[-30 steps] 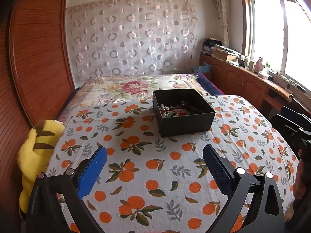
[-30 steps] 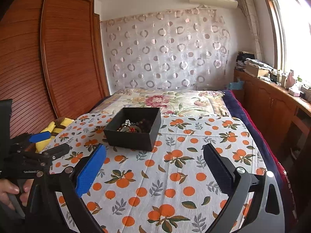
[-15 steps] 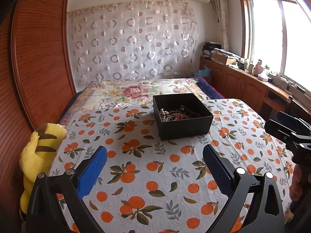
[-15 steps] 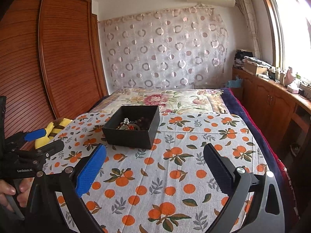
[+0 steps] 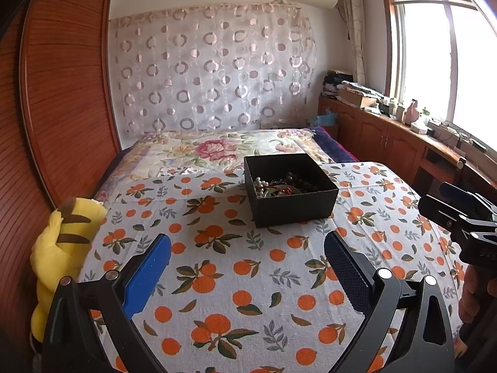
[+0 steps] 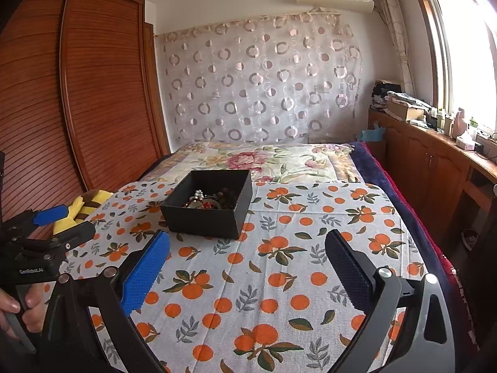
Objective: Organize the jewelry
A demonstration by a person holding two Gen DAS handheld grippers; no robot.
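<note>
On the orange-print cloth [image 5: 248, 267], both grippers' jaws gape apart, short of the black box [image 5: 290, 191].

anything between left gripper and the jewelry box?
Nothing but orange-print cloth between the open left gripper and the box. The left wrist view shows it; the right wrist view agrees.

Jewelry [image 5: 281, 186] tangled, pieces indistinguishable, yellow plush toy [image 5: 59, 258] partly behind left fingers [image 5: 149, 273]

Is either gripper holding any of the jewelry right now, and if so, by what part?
Nothing is held. The left gripper and right gripper are both open and empty; the jewelry lies in the black box.
</note>
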